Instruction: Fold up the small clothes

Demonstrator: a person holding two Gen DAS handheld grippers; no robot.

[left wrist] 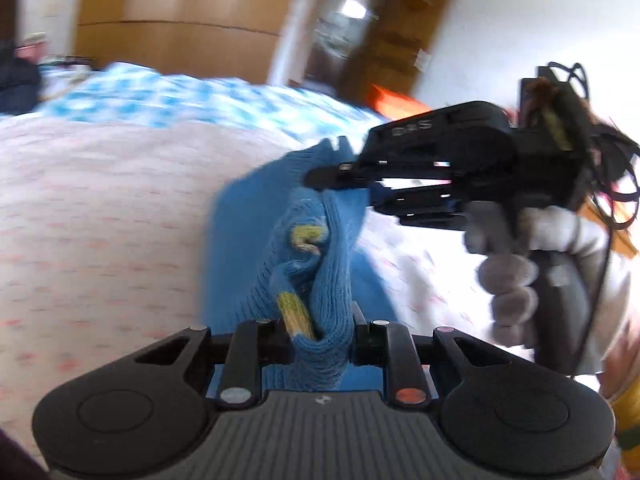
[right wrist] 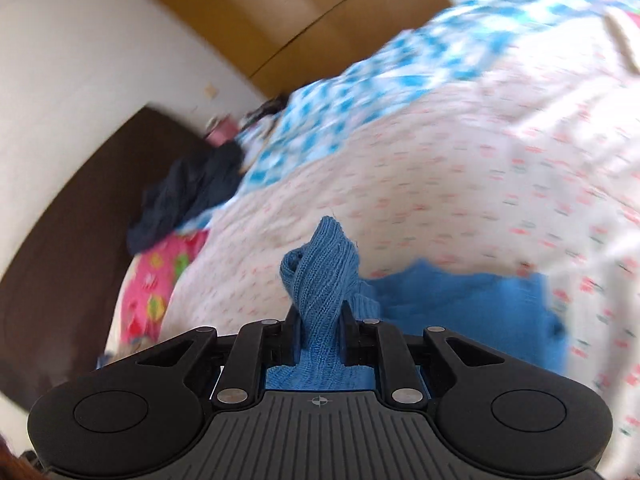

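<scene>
Over the bed, both tongs pinch the blue knit; only left view shows yellow trim.

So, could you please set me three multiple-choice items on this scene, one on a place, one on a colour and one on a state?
1. Where does the dark navy garment lie?
A. Near the brown headboard, by the pink patterned cloth
B. Between the right gripper's jaws
C. On the wooden wardrobe

2. What colour is the knit garment held by both grippers?
A. Red
B. Blue with yellow detail
C. White

3. How is the left gripper?
A. Wide open, nothing in it
B. Lying on the bed
C. Shut on the knit garment

Answers:
1 A: the right wrist view shows it heaped at the bed's far left edge.
2 B: blue knit with yellow patches runs up from the left gripper to the right gripper.
3 C: bunched knit is pinched between its jaws.
</scene>
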